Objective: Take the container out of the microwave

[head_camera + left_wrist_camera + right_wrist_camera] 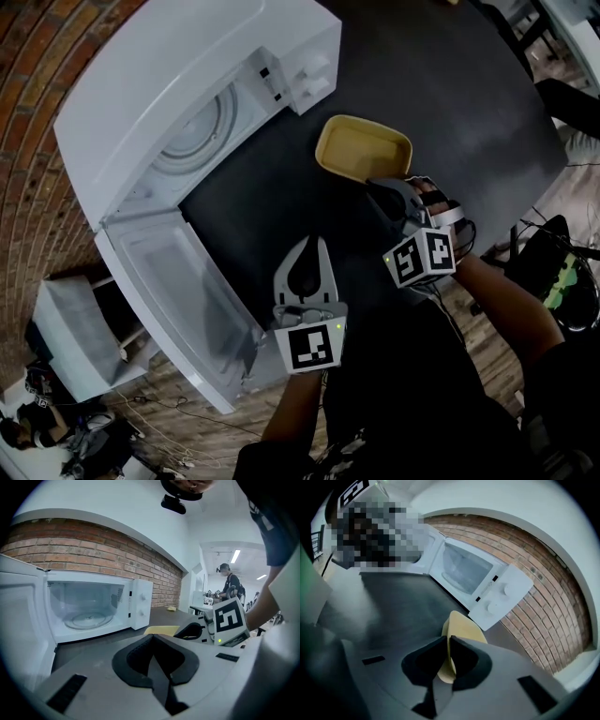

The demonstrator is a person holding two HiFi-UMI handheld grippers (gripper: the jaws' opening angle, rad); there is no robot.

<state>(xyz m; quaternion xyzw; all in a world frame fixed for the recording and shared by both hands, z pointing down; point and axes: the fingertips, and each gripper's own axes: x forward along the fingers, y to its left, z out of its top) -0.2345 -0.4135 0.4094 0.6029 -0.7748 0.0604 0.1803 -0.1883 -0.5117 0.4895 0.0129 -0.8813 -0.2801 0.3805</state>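
The container (364, 150), a shallow yellow tray, is out of the microwave (187, 103). It lies at upper centre of the head view, over the dark counter (450, 84), just right of the microwave. I cannot tell whether it rests on the counter or hangs slightly above it. The right gripper (390, 193) has its jaws clamped on the tray's near rim, with the thin wall pinched between the pads. The tray looks empty, so probably light, and seems to be fairly stiff, smooth plastic. Held at one edge like this, it could tilt or slip; a deeper bite on the wall, kept level, seems safer. The left gripper (310, 246), at lower centre, has its jaws closed on nothing.
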